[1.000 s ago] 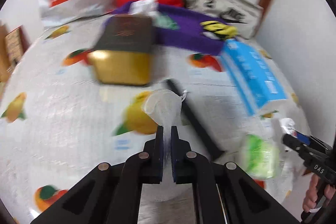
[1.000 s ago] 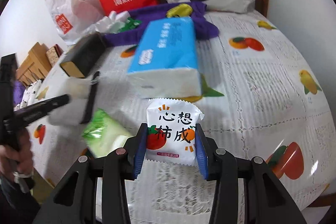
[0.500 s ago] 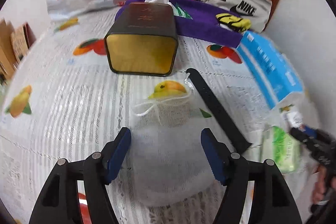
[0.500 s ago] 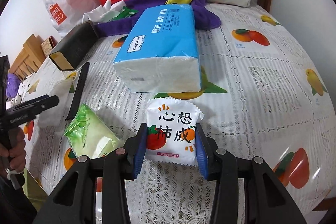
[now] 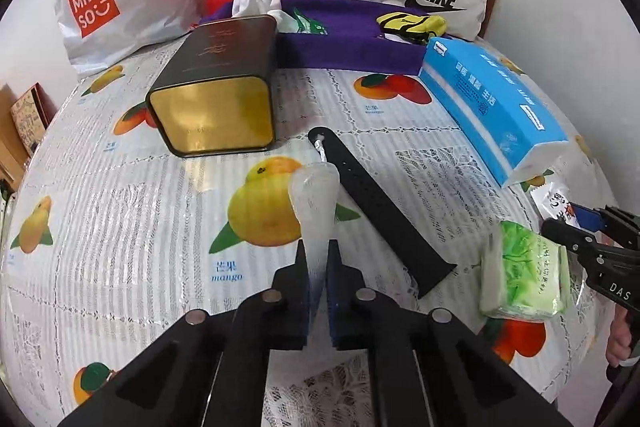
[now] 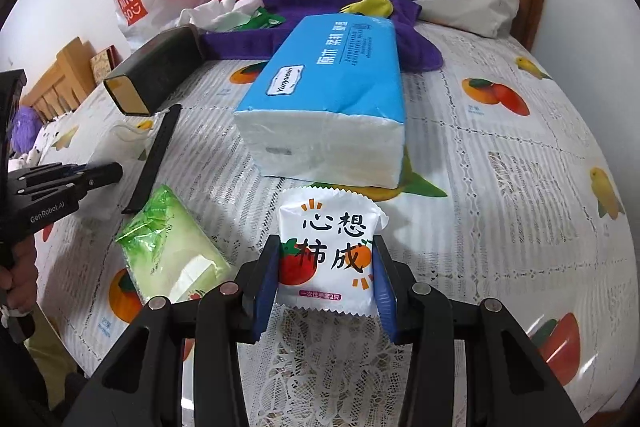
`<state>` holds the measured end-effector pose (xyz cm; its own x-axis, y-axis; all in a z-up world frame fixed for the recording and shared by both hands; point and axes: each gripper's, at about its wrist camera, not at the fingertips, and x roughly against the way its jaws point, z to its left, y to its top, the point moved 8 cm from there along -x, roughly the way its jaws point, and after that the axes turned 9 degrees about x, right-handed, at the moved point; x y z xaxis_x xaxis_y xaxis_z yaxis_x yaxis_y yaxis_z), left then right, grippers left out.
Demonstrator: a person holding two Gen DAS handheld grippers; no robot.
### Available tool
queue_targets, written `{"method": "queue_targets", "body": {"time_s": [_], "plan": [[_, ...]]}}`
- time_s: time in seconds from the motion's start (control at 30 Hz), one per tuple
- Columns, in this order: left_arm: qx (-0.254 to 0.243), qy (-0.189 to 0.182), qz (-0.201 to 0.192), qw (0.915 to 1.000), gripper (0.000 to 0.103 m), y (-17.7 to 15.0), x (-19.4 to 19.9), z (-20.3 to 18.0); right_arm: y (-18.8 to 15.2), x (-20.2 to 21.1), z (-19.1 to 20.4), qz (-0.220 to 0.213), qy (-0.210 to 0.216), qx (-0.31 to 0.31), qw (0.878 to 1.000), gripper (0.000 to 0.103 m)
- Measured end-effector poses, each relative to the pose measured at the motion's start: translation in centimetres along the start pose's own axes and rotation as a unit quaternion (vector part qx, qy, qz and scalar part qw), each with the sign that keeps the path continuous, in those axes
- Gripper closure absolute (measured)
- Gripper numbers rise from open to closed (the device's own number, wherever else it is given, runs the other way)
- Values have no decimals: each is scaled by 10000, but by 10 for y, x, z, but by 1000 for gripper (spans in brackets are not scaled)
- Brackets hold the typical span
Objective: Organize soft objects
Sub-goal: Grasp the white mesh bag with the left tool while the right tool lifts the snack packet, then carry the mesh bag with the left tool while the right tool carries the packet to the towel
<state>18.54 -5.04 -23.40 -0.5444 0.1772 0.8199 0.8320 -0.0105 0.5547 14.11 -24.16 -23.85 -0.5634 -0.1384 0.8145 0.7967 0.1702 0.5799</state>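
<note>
Left gripper (image 5: 318,267) fingers pinched tight on a sheer pouch (image 5: 314,195), lifted over the table (image 5: 120,227). Right gripper (image 6: 326,279) clamped on a white packet (image 6: 330,247), low over the tablecloth.

Lit brightly and evenly, with only soft shadows under the tissue pack (image 6: 324,115) and tin (image 5: 216,99). Showed glare on the glossy tablecloth (image 5: 120,211) near its left edge. Stayed sharp throughout, though bent strongly by fisheye curvature and vignetted black at the corners.
</note>
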Motion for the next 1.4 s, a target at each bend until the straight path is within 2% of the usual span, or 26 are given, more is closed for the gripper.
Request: {"method": "queue_targets", "body": {"time_s": [0.13, 0.4, 0.7, 1.07, 1.4], "plan": [[194, -119, 94, 9997, 96, -1, 6, 6, 1, 0, 0, 19, 88, -112, 9999, 60], [627, -90, 56, 9980, 97, 11, 17, 30, 5, 2, 2, 141, 272, -229, 9993, 60], [823, -235, -289, 9959, 97, 42, 51, 41, 21, 43, 10, -31, 465, 328, 9984, 60], [942, -523, -624, 9922, 97, 94, 68, 35, 78, 76, 9, -585, 469, 425, 9963, 60], [854, -598, -674, 9923, 97, 141, 55, 22, 138, 53, -2, -737, 477, 416, 9953, 60]]}}
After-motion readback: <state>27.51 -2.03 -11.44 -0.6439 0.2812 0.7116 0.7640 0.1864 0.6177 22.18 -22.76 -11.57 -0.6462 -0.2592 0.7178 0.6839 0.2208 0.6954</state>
